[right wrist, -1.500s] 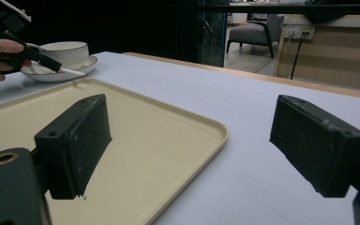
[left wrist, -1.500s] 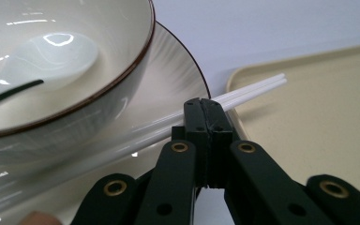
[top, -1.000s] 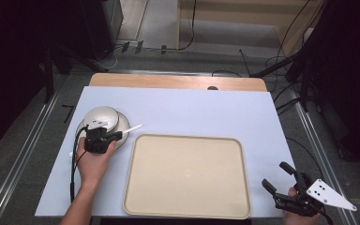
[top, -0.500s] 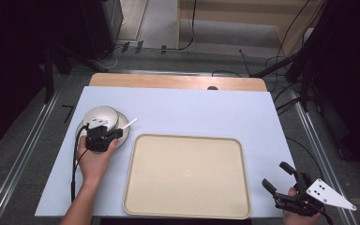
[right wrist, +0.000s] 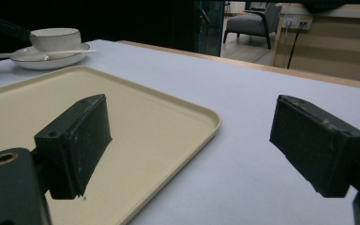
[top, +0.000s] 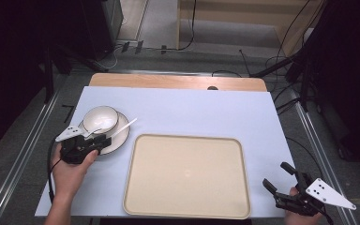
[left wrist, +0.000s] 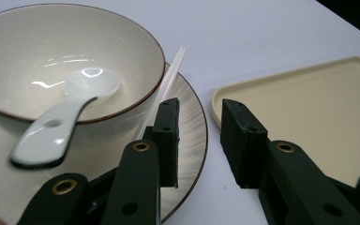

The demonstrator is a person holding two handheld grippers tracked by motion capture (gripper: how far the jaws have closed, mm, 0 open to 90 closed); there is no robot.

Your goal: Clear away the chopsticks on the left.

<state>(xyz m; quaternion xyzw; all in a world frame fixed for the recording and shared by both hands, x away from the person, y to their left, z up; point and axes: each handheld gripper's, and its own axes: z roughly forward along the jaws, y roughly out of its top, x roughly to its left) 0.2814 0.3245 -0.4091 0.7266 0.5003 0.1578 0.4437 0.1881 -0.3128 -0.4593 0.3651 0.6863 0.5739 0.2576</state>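
At the far left of the table, my left gripper [top: 99,140] sits at the near rim of a plate [top: 121,137]. Its jaws have just been opening and stand a little apart with nothing between them. On the plate sits a bowl [top: 101,118], and in the bowl a white spoon [left wrist: 56,124], its handle sticking out over the rim toward me. A thin white stick [left wrist: 166,86] lies across the plate's right edge, just beside one jaw. I judge the bowl and plate to be glazed ceramic: stiff, fairly heavy, slippery, breakable. I would pinch the plate's rim, or the spoon by its flat handle. To the right lies an empty beige tray [top: 187,174]. At the far right corner, my right gripper [top: 286,185] rests with jaws wide apart, holding nothing
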